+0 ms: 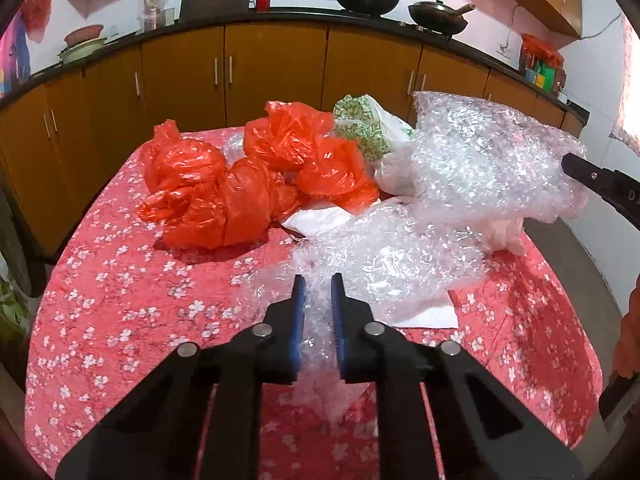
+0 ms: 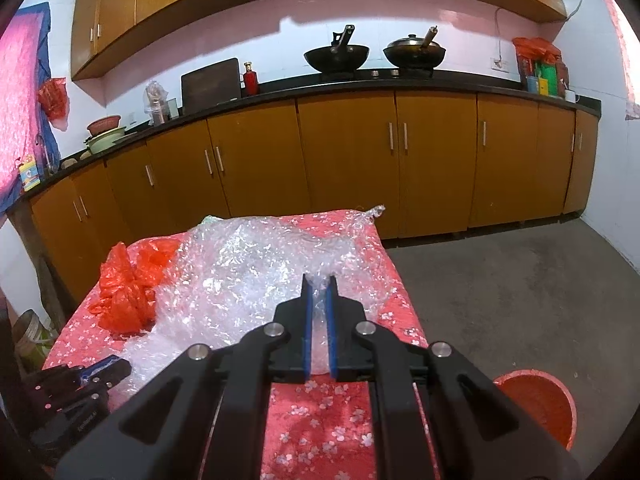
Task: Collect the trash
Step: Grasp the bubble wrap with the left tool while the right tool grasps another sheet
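The bubble wrap (image 1: 460,168) is what I have in hand: a big crinkled clear sheet sprawled over the right half of the table (image 1: 120,300), one end humped up high, the other trailing toward me. My left gripper (image 1: 319,316) has its jaws clamped on the near, trailing end, with the film bunched between the blue pads. My right gripper (image 2: 319,320) is pinched on the far right part of the same sheet, a twist of plastic caught between its pads (in the left view its black tip shows at the raised hump).

Just beyond the wrap lie the crumpled orange bags (image 1: 240,184), touching it at their near edge, and behind them a white bag with a green print (image 1: 372,132). A flat white paper (image 1: 428,314) peeks from under the film.

I judge this to be the gathering step: both ends gripped, sheet not yet clear of the table. An orange bucket (image 2: 538,404) sits on the floor to the right of the table, likely the bin. Next I need to lift both ends together, keep the sheet from dragging the bags along, and swing it right toward the bucket.
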Demonstrator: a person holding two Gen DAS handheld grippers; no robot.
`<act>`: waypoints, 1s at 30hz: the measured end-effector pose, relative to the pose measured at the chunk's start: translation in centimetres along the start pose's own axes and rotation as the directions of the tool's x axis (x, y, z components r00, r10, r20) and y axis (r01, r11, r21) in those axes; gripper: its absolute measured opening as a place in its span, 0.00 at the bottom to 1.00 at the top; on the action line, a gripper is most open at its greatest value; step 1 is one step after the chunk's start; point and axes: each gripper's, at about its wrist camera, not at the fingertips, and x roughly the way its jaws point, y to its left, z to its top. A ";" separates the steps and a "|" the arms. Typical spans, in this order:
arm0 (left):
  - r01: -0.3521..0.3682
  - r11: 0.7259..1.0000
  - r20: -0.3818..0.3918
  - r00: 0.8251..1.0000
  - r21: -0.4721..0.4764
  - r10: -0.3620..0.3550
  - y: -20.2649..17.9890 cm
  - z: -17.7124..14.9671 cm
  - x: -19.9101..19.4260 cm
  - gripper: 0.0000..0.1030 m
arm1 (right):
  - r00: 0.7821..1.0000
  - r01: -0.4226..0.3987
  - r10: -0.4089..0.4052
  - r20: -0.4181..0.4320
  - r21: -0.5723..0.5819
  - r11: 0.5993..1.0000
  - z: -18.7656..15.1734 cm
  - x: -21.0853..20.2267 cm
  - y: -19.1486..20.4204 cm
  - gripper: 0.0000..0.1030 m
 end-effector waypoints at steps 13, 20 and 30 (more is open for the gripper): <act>-0.062 0.996 0.096 0.993 -0.064 0.068 2.7 1.4 -5.2 0.08 | 0.997 -0.044 0.044 0.057 0.008 0.999 0.5 -3.8 -0.5 0.07; -0.076 0.993 0.149 0.985 -0.086 0.088 3.1 2.8 -7.3 0.08 | 0.995 -0.059 0.058 0.081 0.005 0.998 0.8 -5.9 -0.9 0.07; -0.087 0.992 0.218 0.970 -0.092 0.106 2.4 4.9 -9.5 0.08 | 0.992 -0.058 0.056 0.113 0.016 0.998 0.9 -8.3 -1.8 0.07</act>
